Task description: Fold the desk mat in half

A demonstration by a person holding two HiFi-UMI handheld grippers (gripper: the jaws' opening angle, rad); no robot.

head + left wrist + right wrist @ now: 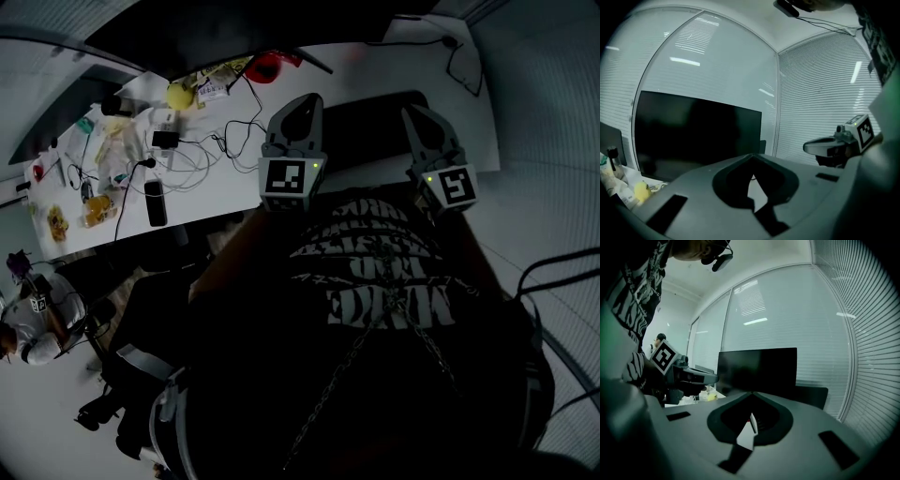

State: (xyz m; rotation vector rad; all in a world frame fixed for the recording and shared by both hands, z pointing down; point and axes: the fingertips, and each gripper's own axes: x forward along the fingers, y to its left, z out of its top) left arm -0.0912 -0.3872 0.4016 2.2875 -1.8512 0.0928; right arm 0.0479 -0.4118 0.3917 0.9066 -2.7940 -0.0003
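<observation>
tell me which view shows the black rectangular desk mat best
Head view: the black rectangular desk mat lies flat on the white desk. The left and right gripper views aim over it at a black monitor, showing no mat.

head view looks down; both gripper views face the monitor (693,136).

A white desk (375,70), dark monitor (698,133), slatted blinds (820,93) (dim light).
</observation>
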